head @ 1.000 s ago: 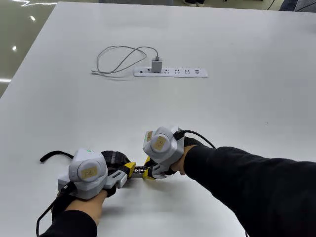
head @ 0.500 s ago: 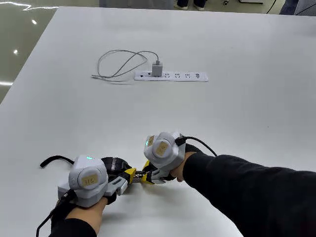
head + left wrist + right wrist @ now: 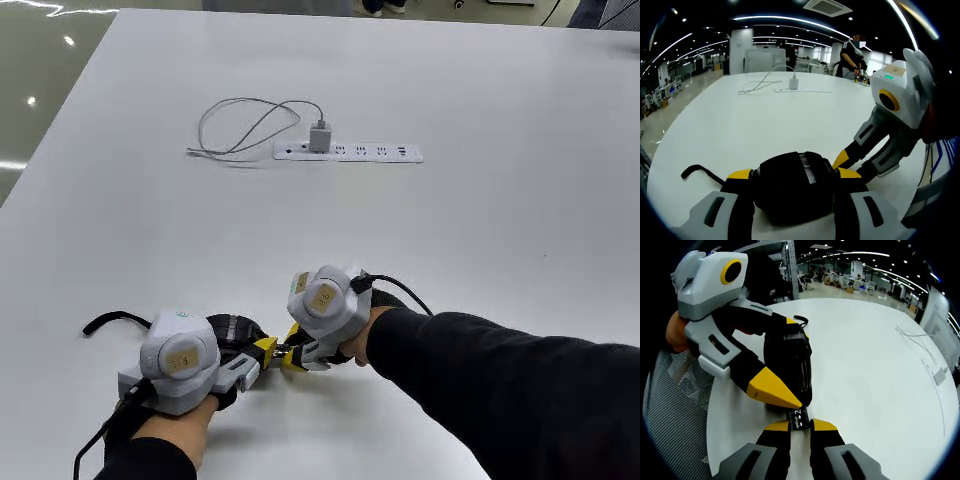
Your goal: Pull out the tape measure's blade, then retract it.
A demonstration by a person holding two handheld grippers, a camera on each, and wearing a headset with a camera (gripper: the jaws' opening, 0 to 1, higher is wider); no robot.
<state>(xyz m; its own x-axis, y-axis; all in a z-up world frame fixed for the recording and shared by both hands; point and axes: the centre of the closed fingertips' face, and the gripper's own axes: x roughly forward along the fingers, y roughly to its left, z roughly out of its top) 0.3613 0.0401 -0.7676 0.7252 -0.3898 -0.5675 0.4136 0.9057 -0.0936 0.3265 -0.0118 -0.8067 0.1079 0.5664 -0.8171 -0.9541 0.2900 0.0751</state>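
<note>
The tape measure [image 3: 795, 187], a black case, is lying on the white table [image 3: 450, 220] near the front edge, and its black strap [image 3: 105, 321] is trailing to the left on the surface. The left gripper [image 3: 794, 176] is clamping the case: its two yellow-tipped jaws are pressing on the two sides of the case, and the case is sitting between them. The left hand [image 3: 178, 425] is gripping this tool from behind, the forearm is coming up from the bottom edge of the head view, and the tool is pointing to the right, low over the table.

The right arm, in a dark sleeve [image 3: 500, 380], is reaching in from the lower right and crossing toward the left. The right hand [image 3: 362, 338] is tilting its tool down and to the left, so the two tools are pointing at each other and their tips are almost meeting. The right gripper [image 3: 800, 426] is pinching the blade [image 3: 797, 416] with its jaws pressed close together. Only a short piece of the blade is sticking out of the case, and a black digit is showing on it, just beside one yellow tip of the left tool.

Far behind, a white power strip [image 3: 348, 152] is lying on the table, a charger [image 3: 319, 136] is standing in it, and a thin cable [image 3: 250, 122] is looping to the left.
</note>
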